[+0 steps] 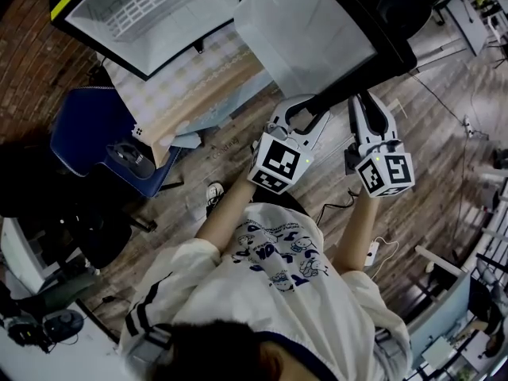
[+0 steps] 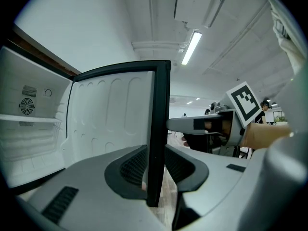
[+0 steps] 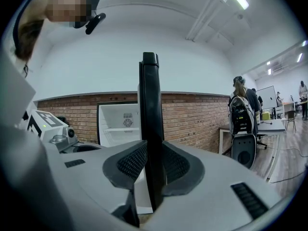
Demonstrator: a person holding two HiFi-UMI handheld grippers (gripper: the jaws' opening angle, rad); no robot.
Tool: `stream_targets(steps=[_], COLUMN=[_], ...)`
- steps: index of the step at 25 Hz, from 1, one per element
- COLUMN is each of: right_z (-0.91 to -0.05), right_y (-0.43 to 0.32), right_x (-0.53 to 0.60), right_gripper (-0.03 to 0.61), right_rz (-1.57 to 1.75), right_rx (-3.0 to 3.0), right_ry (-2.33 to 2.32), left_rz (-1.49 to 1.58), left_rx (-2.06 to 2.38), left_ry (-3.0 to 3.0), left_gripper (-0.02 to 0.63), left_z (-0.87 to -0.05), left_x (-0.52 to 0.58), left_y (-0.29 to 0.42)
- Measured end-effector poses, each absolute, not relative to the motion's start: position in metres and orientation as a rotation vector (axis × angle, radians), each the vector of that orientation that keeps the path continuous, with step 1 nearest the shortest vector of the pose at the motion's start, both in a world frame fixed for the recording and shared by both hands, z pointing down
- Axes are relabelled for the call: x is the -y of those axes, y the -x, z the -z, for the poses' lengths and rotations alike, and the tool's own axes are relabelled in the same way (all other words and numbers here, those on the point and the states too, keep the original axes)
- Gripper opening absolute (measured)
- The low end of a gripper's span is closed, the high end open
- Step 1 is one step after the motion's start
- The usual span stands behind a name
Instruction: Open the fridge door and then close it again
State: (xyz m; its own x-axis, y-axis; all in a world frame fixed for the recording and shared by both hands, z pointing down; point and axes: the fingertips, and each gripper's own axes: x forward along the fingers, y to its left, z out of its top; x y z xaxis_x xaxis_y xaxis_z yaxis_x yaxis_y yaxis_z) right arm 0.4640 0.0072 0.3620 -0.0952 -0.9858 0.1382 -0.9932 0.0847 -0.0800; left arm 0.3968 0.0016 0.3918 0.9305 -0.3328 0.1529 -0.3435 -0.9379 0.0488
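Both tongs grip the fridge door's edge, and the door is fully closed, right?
Not closed: the fridge door stands open; the left gripper view shows its inner liner and the fridge interior. The left tongs and right tongs do grip its edge.

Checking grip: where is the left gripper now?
Centre of the head view: the left gripper is shut on the edge of the open fridge door, left of the right gripper.

No words or numbers I can read, square markers on left cube [image 1: 278, 163] and right cube [image 1: 386, 175], blue print on shirt [image 1: 282, 254] too blurred, yellow strip [image 1: 66, 1] on fridge [image 1: 103, 26] illegible
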Motion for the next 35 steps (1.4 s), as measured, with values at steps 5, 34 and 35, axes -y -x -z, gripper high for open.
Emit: stream_targets(steps=[5,34,35], right_z=[-0.362,-0.365,-0.365], right_y=[-0.443,-0.303,-0.297], right_x=[-0.014,-0.017,-0.016], right_gripper=[0.104,0.104,0.104], right_rz=[-0.241,-0.236,-0.232], right_rx=[2.276,2.314,2.325], right_ry=[-2.074,-1.996,-1.979], left_rz=[-0.227,-0.256,-0.258], left_rx=[0.496,0.482,0.486], left_ry=[-3.016,-3.013,-3.012], left_gripper=[0.122,0.122,0.122], left_z=[-0.393,-0.398,-0.398], left_x=[-0.007,-0.015,-0.014], left_y=[-0.383,-0.276,-0.273])
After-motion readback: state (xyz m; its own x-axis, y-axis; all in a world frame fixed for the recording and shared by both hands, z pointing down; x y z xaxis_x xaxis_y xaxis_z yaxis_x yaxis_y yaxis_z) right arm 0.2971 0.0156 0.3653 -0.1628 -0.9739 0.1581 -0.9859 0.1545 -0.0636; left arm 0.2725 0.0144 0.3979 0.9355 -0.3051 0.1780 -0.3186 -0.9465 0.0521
